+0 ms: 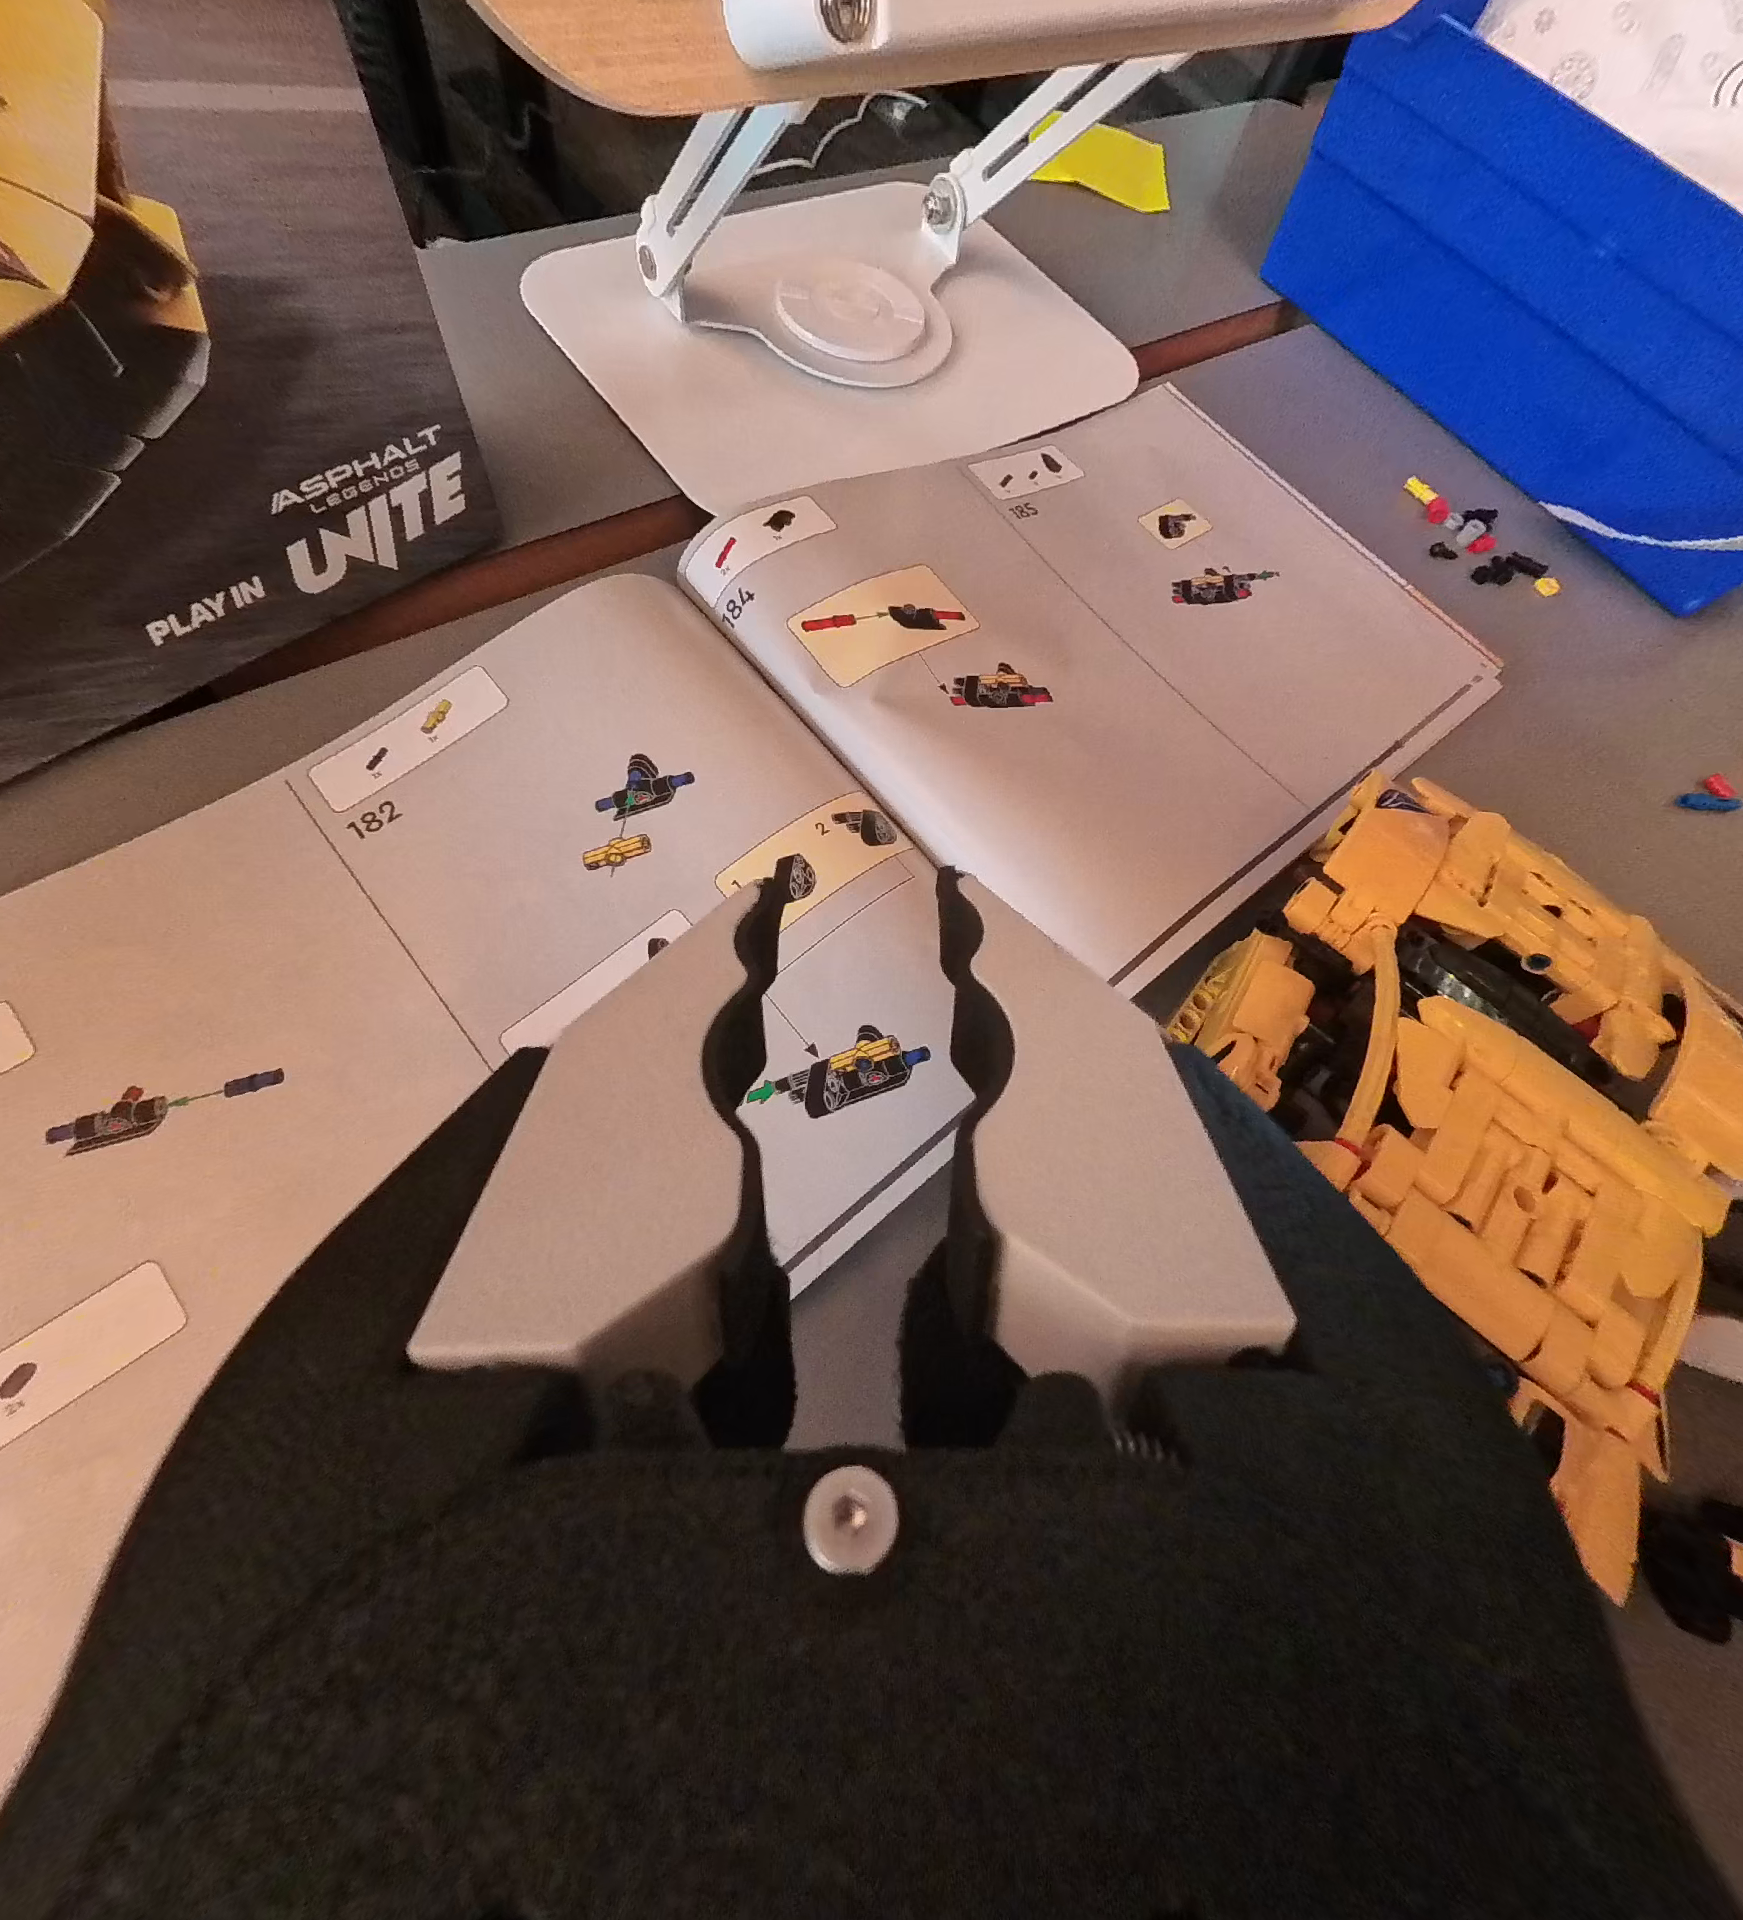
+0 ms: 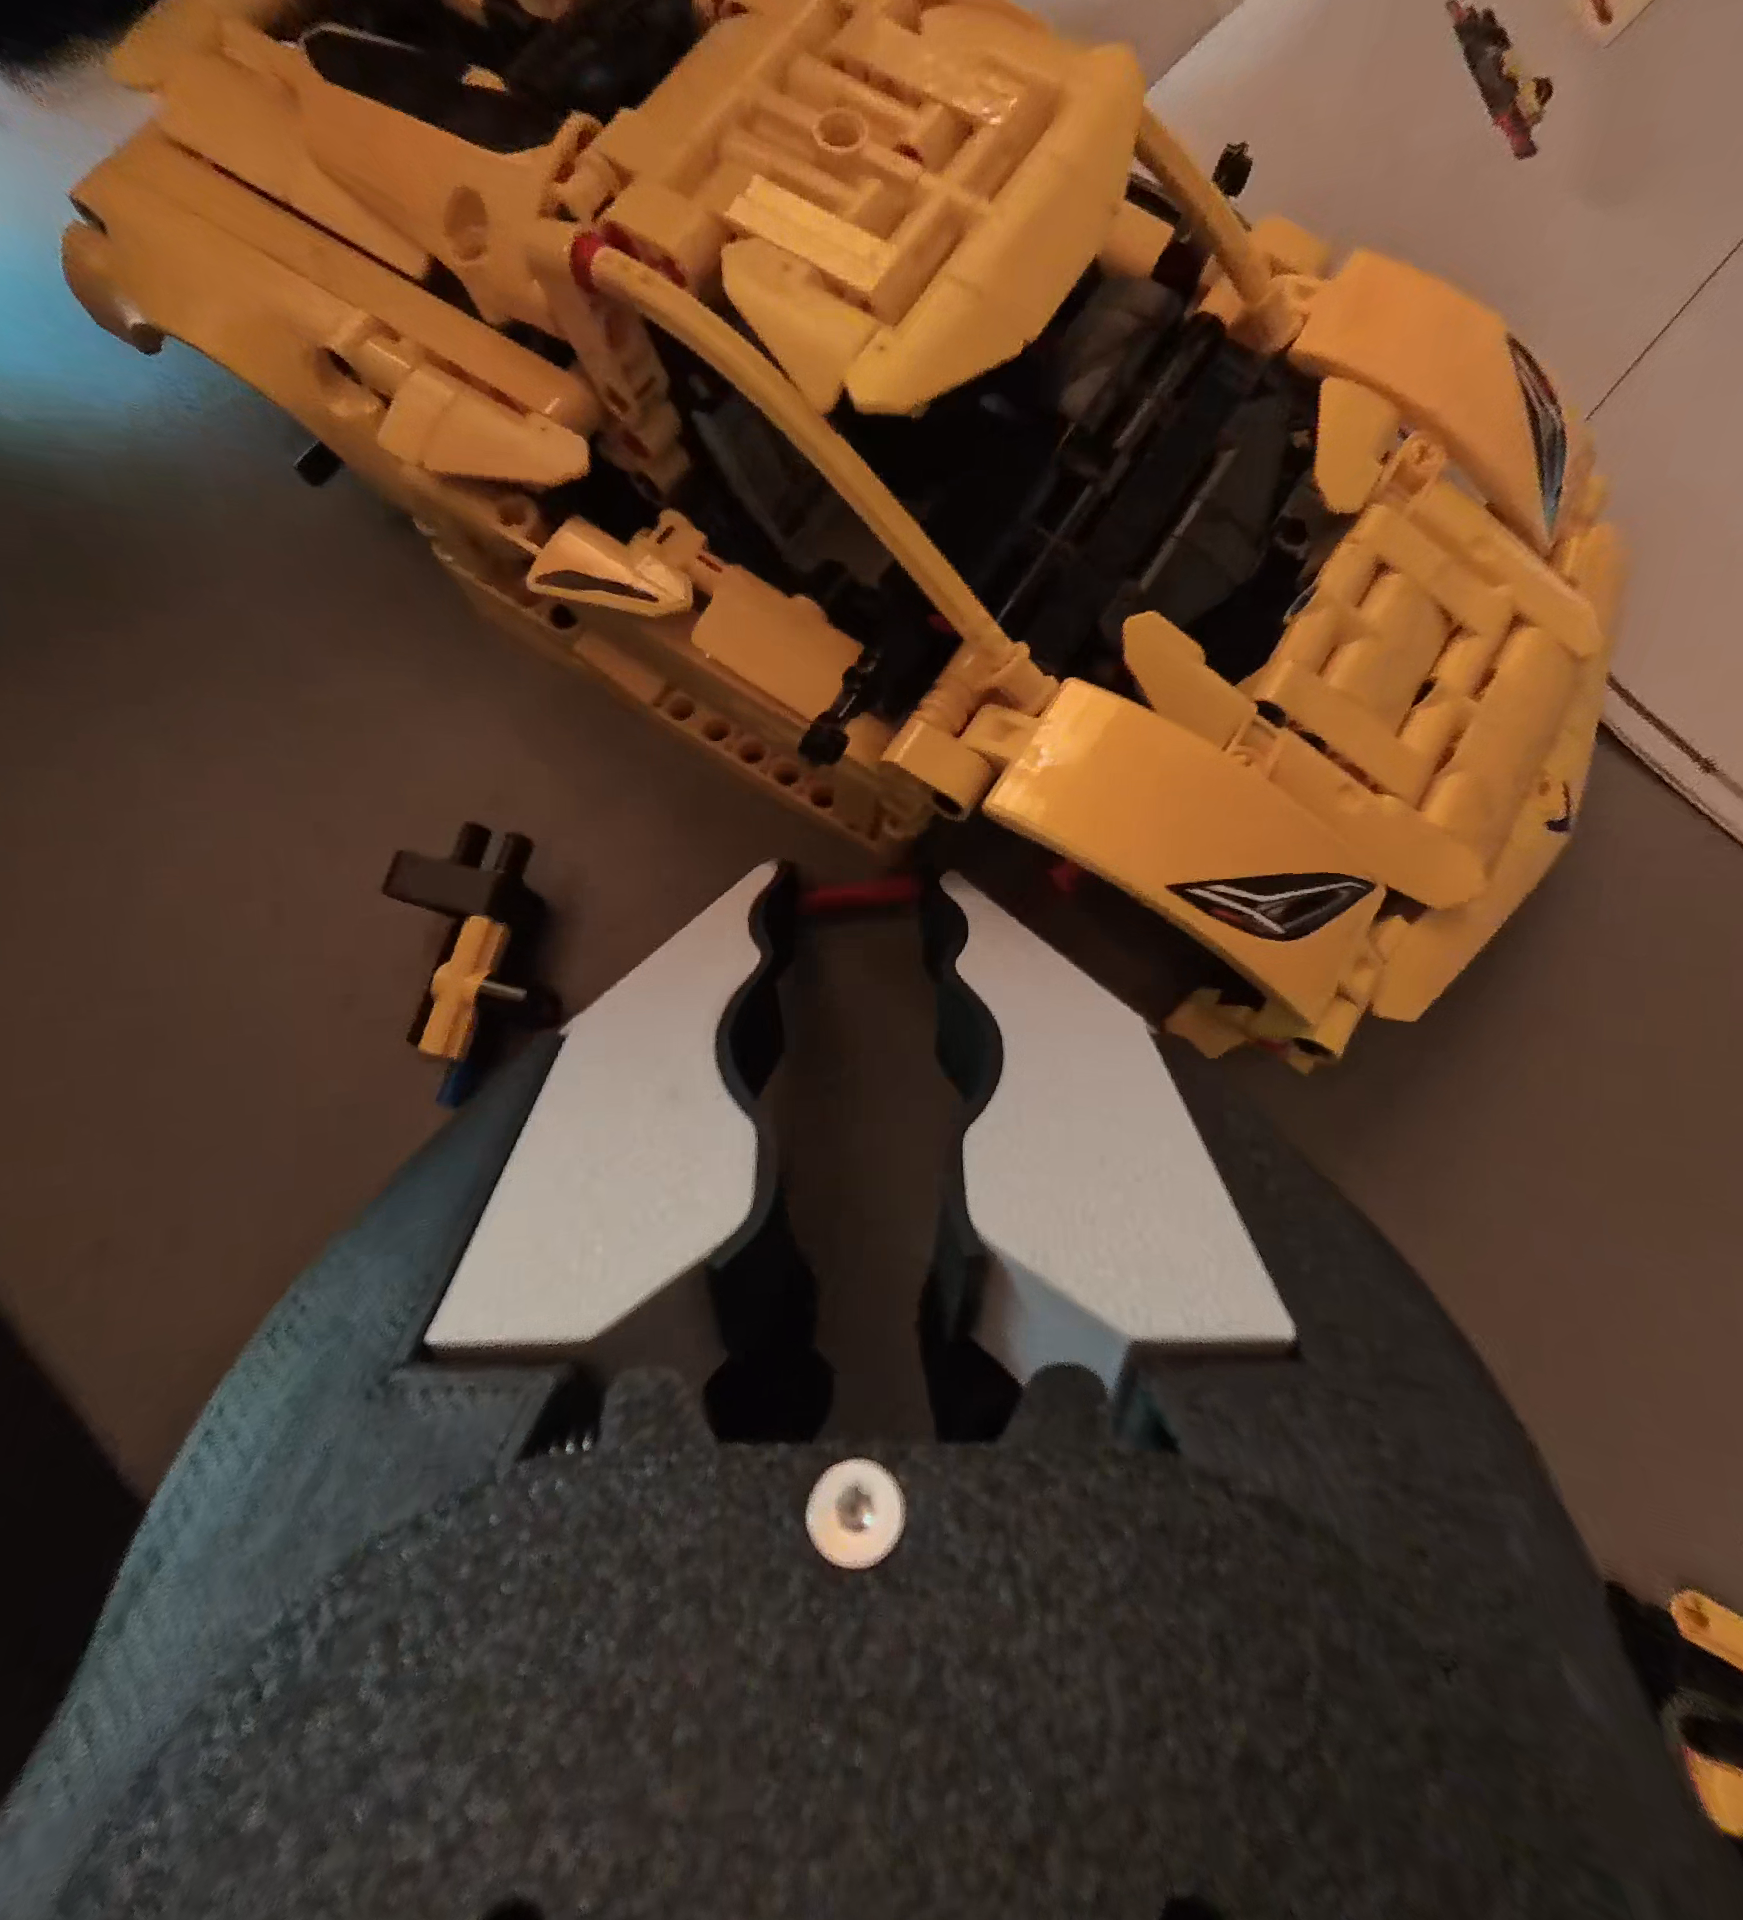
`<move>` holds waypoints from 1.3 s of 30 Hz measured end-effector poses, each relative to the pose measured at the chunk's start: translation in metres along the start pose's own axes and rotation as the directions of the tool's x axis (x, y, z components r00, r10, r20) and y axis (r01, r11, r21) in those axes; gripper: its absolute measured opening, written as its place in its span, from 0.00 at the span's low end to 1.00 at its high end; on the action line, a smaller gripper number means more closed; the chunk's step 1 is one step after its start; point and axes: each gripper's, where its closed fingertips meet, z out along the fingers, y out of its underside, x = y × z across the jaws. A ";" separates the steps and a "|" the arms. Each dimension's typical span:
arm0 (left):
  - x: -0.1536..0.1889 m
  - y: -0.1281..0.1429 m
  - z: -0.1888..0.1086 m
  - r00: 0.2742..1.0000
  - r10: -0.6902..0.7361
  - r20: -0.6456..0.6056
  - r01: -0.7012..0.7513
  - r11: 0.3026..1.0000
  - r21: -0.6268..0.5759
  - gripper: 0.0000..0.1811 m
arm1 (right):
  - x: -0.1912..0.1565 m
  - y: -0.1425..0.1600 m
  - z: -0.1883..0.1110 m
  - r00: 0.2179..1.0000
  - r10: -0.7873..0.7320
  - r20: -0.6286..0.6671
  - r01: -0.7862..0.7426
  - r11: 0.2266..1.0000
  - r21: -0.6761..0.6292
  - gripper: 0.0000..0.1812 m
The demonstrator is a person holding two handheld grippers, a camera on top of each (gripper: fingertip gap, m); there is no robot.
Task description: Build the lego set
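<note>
Right wrist view shows the right gripper [image 2: 859,891] with a small red piece [image 2: 862,894] pinched across its tips, right up against the lower edge of the yellow car model [image 2: 846,447]. The model lies tilted on the grey table [image 2: 171,675], its nose toward the right, partly resting on the instruction booklet [image 2: 1698,312]. From where I stand, the risk is plain: the red piece is tiny and held only at the very tips, so a slight twist while pressing it in could flick it away or under the car. Pushing against a tilted model that nothing steadies could also slide it or pop a panel loose.

The left gripper [image 1: 856,883] hangs released and empty over the open booklet [image 1: 638,831], its jaws apart, so it gives the car [image 1: 1469,1091] on its right no support. A black and yellow subassembly [image 2: 467,935] lies just left of the right gripper, near enough to be knocked by a careless sweep. Loose small parts [image 1: 1480,540] sit far right by the blue bin [image 1: 1521,260].
</note>
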 end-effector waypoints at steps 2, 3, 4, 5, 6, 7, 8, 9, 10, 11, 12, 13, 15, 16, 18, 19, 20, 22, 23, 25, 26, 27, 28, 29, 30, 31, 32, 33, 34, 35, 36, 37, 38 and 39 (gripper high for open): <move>0.000 0.000 0.000 1.000 -0.004 -0.002 0.004 1.000 0.002 0.17 | 0.000 0.004 -0.005 1.000 -0.005 0.002 0.005 1.000 -0.020 0.13; -0.001 -0.001 -0.001 1.000 -0.004 -0.001 0.004 1.000 0.003 0.17 | -0.001 0.007 -0.009 1.000 -0.013 0.012 0.013 1.000 -0.028 0.13; -0.001 -0.001 -0.001 1.000 -0.004 0.000 0.004 1.000 0.003 0.17 | -0.005 0.010 -0.015 0.999 -0.027 0.041 0.029 0.999 -0.034 0.13; -0.001 -0.001 -0.001 1.000 -0.003 0.001 0.003 1.000 0.004 0.17 | -0.004 0.013 -0.022 0.999 -0.038 0.039 0.040 0.998 -0.042 0.13; -0.001 -0.001 -0.002 1.000 -0.004 0.001 0.004 1.000 0.005 0.17 | -0.005 0.017 -0.030 0.997 -0.053 0.051 0.055 0.998 -0.037 0.13; -0.001 -0.001 -0.002 1.000 -0.004 0.000 0.004 1.000 0.006 0.17 | -0.011 0.022 -0.038 0.992 -0.068 0.103 0.071 0.997 -0.034 0.13; -0.001 -0.002 -0.002 1.000 -0.004 0.000 0.004 1.000 0.007 0.17 | -0.010 0.031 -0.045 0.991 -0.065 0.116 0.072 0.996 -0.055 0.13; -0.001 -0.002 -0.002 1.000 -0.004 0.000 0.004 1.000 0.007 0.17 | -0.007 0.040 -0.052 0.992 -0.061 0.112 0.070 0.994 -0.079 0.13; 0.000 -0.002 -0.002 1.000 -0.003 -0.001 0.003 1.000 0.007 0.17 | -0.009 0.046 -0.058 0.988 -0.062 0.140 0.074 0.994 -0.078 0.13; 0.000 -0.002 -0.002 1.000 -0.001 -0.001 0.001 1.000 0.006 0.17 | -0.009 0.050 -0.062 0.986 -0.058 0.153 0.068 0.996 -0.060 0.13; 0.000 -0.001 -0.002 1.000 0.000 -0.002 0.000 1.000 0.005 0.17 | -0.008 0.051 -0.064 0.988 -0.046 0.150 0.053 0.998 -0.045 0.13; 0.001 -0.001 -0.001 1.000 0.002 -0.002 -0.002 1.000 0.004 0.17 | -0.009 0.052 -0.065 0.987 -0.033 0.156 0.040 0.998 -0.041 0.13; 0.002 -0.001 -0.001 1.000 0.006 -0.003 -0.006 1.000 0.002 0.17 | -0.006 0.054 -0.061 0.992 -0.020 0.128 0.027 0.998 -0.053 0.13; 0.002 -0.001 -0.001 1.000 0.008 -0.002 -0.008 1.000 0.001 0.17 | -0.006 0.054 -0.058 0.992 -0.028 0.120 0.036 0.998 -0.057 0.13; 0.003 -0.001 -0.001 1.000 0.012 0.000 -0.012 1.000 0.001 0.17 | -0.004 0.054 -0.053 0.994 -0.050 0.094 0.056 0.997 -0.061 0.13; 0.003 -0.001 -0.001 1.000 0.012 0.000 -0.012 1.000 0.002 0.17 | -0.005 0.053 -0.052 0.994 -0.059 0.093 0.064 0.997 -0.050 0.13; 0.003 -0.002 -0.002 1.000 0.012 -0.001 -0.012 1.000 0.003 0.17 | -0.005 0.052 -0.051 0.994 -0.065 0.091 0.069 0.997 -0.042 0.13; 0.003 -0.002 -0.002 1.000 0.011 -0.002 -0.011 1.000 0.004 0.17 | -0.006 0.052 -0.051 0.994 -0.064 0.093 0.068 0.997 -0.036 0.13; 0.003 -0.002 -0.002 1.000 0.011 -0.002 -0.011 1.000 0.004 0.17 | -0.006 0.052 -0.051 0.993 -0.062 0.098 0.066 0.997 -0.038 0.14; 0.003 -0.002 -0.002 1.000 0.012 -0.002 -0.012 1.000 0.003 0.17 | -0.004 0.054 -0.054 0.994 -0.051 0.097 0.056 0.997 -0.048 0.15; 0.003 -0.002 -0.002 1.000 0.012 -0.002 -0.012 1.000 0.003 0.17 | -0.003 0.054 -0.055 0.994 -0.045 0.097 0.050 0.998 -0.047 0.15; 0.003 -0.002 -0.002 1.000 0.013 -0.001 -0.013 1.000 0.002 0.17 | -0.003 0.054 -0.058 0.994 -0.041 0.098 0.046 0.998 -0.045 0.16; 0.002 -0.002 -0.002 1.000 0.014 -0.001 -0.014 1.000 0.002 0.17 | -0.002 0.053 -0.061 0.995 -0.038 0.095 0.042 0.998 -0.041 0.15; 0.002 -0.002 -0.002 1.000 0.014 0.000 -0.014 1.000 0.002 0.17 | 0.000 0.053 -0.064 0.995 -0.035 0.088 0.038 0.999 -0.036 0.15; 0.002 -0.002 -0.002 1.000 0.014 0.001 -0.014 1.000 0.003 0.17 | 0.003 0.053 -0.067 0.996 -0.031 0.083 0.034 0.999 -0.033 0.15; 0.002 -0.002 -0.002 1.000 0.013 0.001 -0.013 1.000 0.003 0.17 | 0.005 0.054 -0.070 0.997 -0.026 0.079 0.029 0.999 -0.033 0.15; 0.002 -0.002 -0.002 1.000 0.011 0.000 -0.011 1.000 0.003 0.17 | 0.008 0.055 -0.073 0.997 -0.021 0.073 0.024 0.999 -0.033 0.15; 0.001 -0.001 -0.002 1.000 0.010 0.000 -0.010 1.000 0.003 0.17 | 0.012 0.055 -0.077 0.998 -0.016 0.065 0.018 0.999 -0.030 0.15; 0.001 -0.001 -0.001 1.000 0.010 0.000 -0.010 1.000 0.001 0.17 | 0.015 0.055 -0.080 0.998 -0.010 0.056 0.011 1.000 -0.025 0.15; 0.001 0.000 -0.001 1.000 0.011 0.001 -0.011 1.000 -0.001 0.17 | 0.018 0.054 -0.083 0.999 -0.002 0.050 0.003 1.000 -0.016 0.15; 0.001 0.000 -0.001 1.000 0.013 0.002 -0.013 1.000 -0.003 0.17 | 0.022 0.053 -0.087 0.999 0.007 0.043 -0.007 1.000 -0.003 0.15; 0.001 0.000 -0.001 1.000 0.014 0.003 -0.014 1.000 -0.004 0.17 | 0.026 0.051 -0.090 0.999 0.015 0.035 -0.015 1.000 0.015 0.15; 0.001 0.000 0.000 1.000 0.015 0.003 -0.015 1.000 -0.004 0.17 | 0.031 0.049 -0.093 0.999 0.022 0.025 -0.023 0.999 0.045 0.15; 0.002 0.000 -0.001 1.000 0.016 0.003 -0.016 1.000 -0.004 0.17 | 0.035 0.046 -0.096 0.999 0.034 0.021 -0.035 0.996 0.084 0.15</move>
